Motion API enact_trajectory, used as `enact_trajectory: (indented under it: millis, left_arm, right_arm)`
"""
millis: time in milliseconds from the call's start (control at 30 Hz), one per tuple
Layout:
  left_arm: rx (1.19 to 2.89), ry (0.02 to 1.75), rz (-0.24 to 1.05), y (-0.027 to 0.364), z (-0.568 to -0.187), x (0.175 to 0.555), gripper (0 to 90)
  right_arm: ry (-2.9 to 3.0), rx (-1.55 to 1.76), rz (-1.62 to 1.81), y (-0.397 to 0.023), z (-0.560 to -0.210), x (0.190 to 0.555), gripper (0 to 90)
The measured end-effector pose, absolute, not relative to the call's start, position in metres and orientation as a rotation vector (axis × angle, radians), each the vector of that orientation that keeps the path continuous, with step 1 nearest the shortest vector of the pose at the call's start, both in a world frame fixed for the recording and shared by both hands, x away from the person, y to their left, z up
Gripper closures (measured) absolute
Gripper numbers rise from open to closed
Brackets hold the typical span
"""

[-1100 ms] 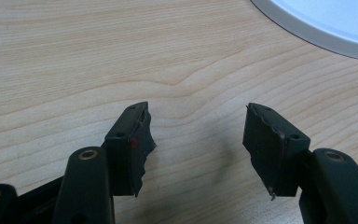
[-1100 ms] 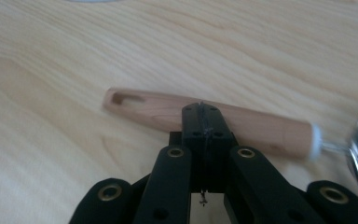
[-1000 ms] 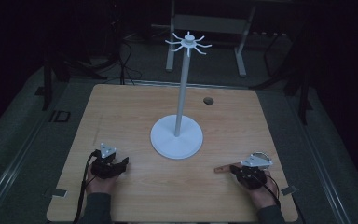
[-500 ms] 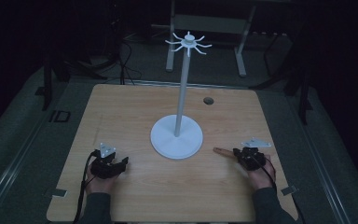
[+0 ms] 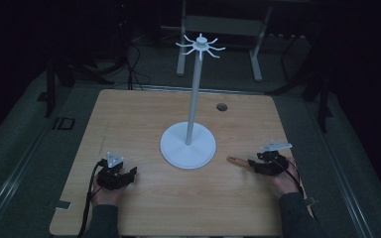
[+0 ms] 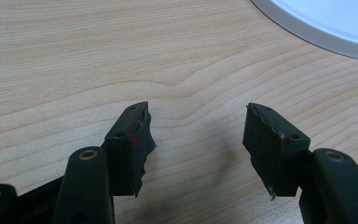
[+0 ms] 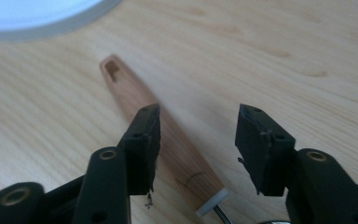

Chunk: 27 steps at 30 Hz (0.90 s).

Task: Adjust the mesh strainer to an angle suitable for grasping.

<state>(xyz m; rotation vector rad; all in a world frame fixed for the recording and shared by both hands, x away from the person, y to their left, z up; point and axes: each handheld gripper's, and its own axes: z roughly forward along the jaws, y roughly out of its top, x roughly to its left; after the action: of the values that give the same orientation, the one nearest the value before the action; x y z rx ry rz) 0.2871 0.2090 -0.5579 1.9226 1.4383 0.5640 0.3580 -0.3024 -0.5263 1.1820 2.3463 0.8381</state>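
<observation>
A white stand (image 5: 187, 145) with a tall pole and a crown of hooks (image 5: 200, 47) rises from the middle of the wooden table (image 5: 144, 124). Right of its round base lies a wooden utensil handle (image 5: 237, 160), tip toward the stand. My right gripper (image 5: 252, 163) sits over the handle's near end. Its jaws have just been opening. In the right gripper view the handle (image 7: 130, 91) lies on the table, passing beneath one jaw of the right gripper (image 7: 198, 135), and no pad presses on it. My left gripper (image 5: 128, 172) rests at the front left, open and empty (image 6: 196, 135).
A small dark round hole (image 5: 222, 107) marks the table behind the stand. The stand's base rim shows at the top of the left gripper view (image 6: 326, 23) and the right gripper view (image 7: 37, 18). Dark floor and metal frames surround the table.
The right gripper has moved away from the person, toward the stand's base, carrying the wooden handle along. The left gripper has stayed put.
</observation>
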Motion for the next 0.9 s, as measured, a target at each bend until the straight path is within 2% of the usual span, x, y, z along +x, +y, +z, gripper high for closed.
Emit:
enact_trajectory:
  millis: [400,700,900]
  left_arm:
    - [1.921,1.439,0.564,0.209,-0.558,0.287,41.6]
    - [1.919,1.438,0.564,0.209,-0.558,0.287,41.6]
    - [1.916,1.439,0.564,0.209,-0.558,0.287,41.6]
  right_arm:
    - [2.402,1.17,0.737,-0.294,-0.53,0.359,67.3]
    - [2.398,1.204,0.781,-0.28,-0.53,0.362,69.9]
    - [2.464,1.141,0.676,-0.276,-0.529,0.366,62.9]
